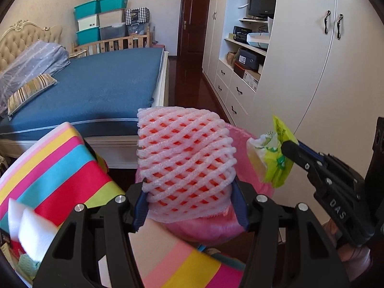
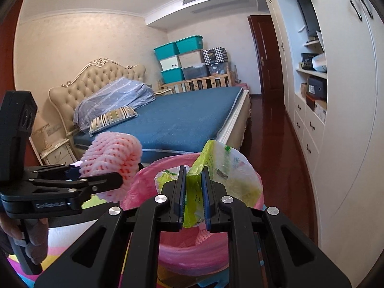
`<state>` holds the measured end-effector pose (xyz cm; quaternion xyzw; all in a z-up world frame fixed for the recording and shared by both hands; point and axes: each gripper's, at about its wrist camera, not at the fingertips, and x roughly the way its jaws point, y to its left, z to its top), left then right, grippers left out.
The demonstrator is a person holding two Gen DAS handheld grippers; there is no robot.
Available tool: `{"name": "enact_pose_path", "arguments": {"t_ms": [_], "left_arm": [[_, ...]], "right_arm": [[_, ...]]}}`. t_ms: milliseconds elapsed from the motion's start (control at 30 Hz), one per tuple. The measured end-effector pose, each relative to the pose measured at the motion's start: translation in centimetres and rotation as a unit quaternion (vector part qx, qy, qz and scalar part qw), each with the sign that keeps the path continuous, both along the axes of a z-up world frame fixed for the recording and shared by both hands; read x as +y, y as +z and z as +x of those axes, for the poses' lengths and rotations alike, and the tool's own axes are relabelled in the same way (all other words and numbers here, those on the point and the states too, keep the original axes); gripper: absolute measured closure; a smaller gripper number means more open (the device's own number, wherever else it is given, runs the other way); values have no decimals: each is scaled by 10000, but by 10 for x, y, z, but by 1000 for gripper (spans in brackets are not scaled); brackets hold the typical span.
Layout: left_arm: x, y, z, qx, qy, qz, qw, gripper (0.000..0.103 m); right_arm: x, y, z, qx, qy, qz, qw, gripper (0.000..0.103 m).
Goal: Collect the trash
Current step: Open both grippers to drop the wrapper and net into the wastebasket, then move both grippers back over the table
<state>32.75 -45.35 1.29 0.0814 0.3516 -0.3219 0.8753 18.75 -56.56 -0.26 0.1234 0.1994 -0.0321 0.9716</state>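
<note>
A pink foam fruit net [image 1: 184, 158] sits upright between the blue pads of my left gripper [image 1: 190, 204], which is shut on its lower part. Just behind and below it is the pink-lined trash bin [image 1: 242, 228]. In the left wrist view my right gripper [image 1: 288, 148] comes in from the right, shut on a green and clear plastic wrapper [image 1: 271, 160]. In the right wrist view the right gripper [image 2: 194, 170] pinches that wrapper [image 2: 194, 192] above the bin [image 2: 192, 254]. The left gripper [image 2: 100, 174] holds the net [image 2: 112, 158] left of the bin's rim.
A rainbow-striped surface [image 1: 60, 168] lies under the bin, with white foam pieces [image 1: 31, 230] at the left. A bed with a blue mattress [image 1: 108, 84] stands behind. White wardrobes with drawers [image 1: 300, 72] line the right, beside a dark red floor [image 2: 280, 158]. A person's hand [image 2: 31, 235] holds the left gripper.
</note>
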Motion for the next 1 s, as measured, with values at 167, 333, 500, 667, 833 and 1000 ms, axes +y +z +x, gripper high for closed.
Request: {"name": "enact_pose_path", "arguments": {"t_ms": [167, 333, 500, 667, 833, 1000], "left_arm": [[-10, -7, 17, 156, 79, -90, 9998, 44], [-10, -22, 31, 334, 144, -176, 9992, 37], [10, -26, 37, 232, 488, -171, 9984, 21], [41, -27, 30, 281, 747, -136, 9967, 6], [80, -21, 3, 47, 925, -81, 9957, 5], [136, -15, -28, 96, 1066, -302, 9938, 5]], "right_arm": [[-4, -8, 11, 61, 38, 46, 10000, 89], [-1, -15, 17, 120, 167, 5, 9998, 75], [-7, -18, 0, -62, 43, 179, 9998, 26], [0, -9, -17, -125, -11, 115, 9999, 26], [30, 3, -34, -49, -49, -228, 9997, 20], [65, 0, -42, 229, 85, -417, 9988, 18]]}}
